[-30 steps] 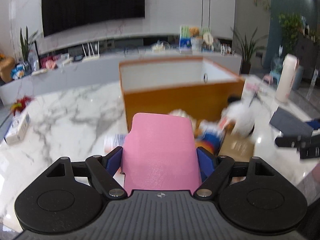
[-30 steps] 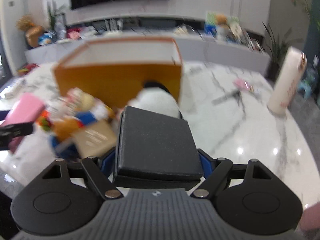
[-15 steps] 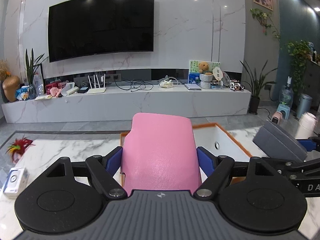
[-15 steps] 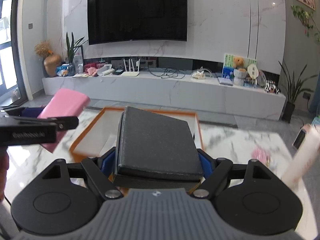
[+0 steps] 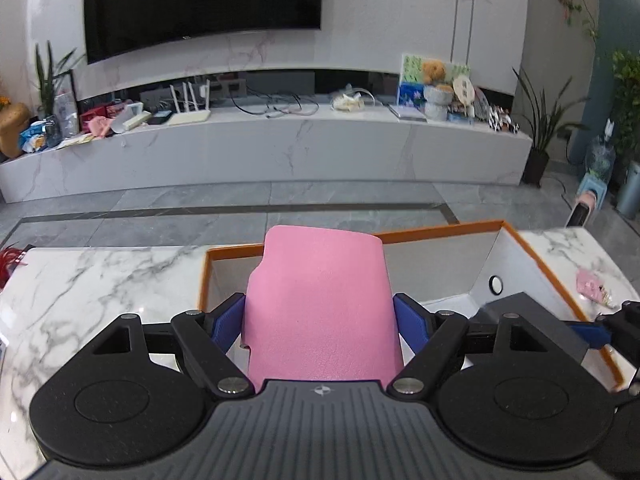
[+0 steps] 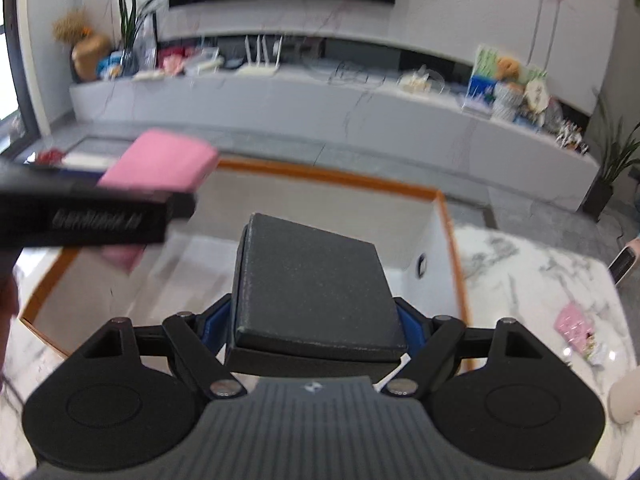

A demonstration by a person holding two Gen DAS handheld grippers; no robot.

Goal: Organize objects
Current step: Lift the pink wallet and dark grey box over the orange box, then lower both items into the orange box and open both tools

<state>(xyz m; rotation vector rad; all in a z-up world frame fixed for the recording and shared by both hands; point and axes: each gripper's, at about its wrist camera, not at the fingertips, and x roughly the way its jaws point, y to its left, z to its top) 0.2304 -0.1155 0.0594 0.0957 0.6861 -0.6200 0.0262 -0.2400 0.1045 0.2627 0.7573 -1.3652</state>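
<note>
My left gripper (image 5: 320,320) is shut on a pink leather-look case (image 5: 320,300), its blue pads pressing both sides. It hangs over the near left part of an open orange-rimmed box (image 5: 440,234) with a white inside. My right gripper (image 6: 316,328) is shut on a dark grey flat box (image 6: 312,288), also above that orange box (image 6: 340,178). In the right wrist view the left gripper (image 6: 100,220) and its pink case (image 6: 160,164) cross the upper left, blurred. The grey box (image 5: 532,320) shows at the right edge of the left wrist view.
The orange box stands on a white marble table (image 5: 100,280). A pink packet (image 6: 574,324) lies on the table right of the box, and a white bottle (image 6: 624,264) stands farther right. Past the table's far edge are grey floor and a long TV bench.
Both grippers carried their loads forward, from in front of the orange box and the toy pile to above its open top. The toys have dropped out of view.
</note>
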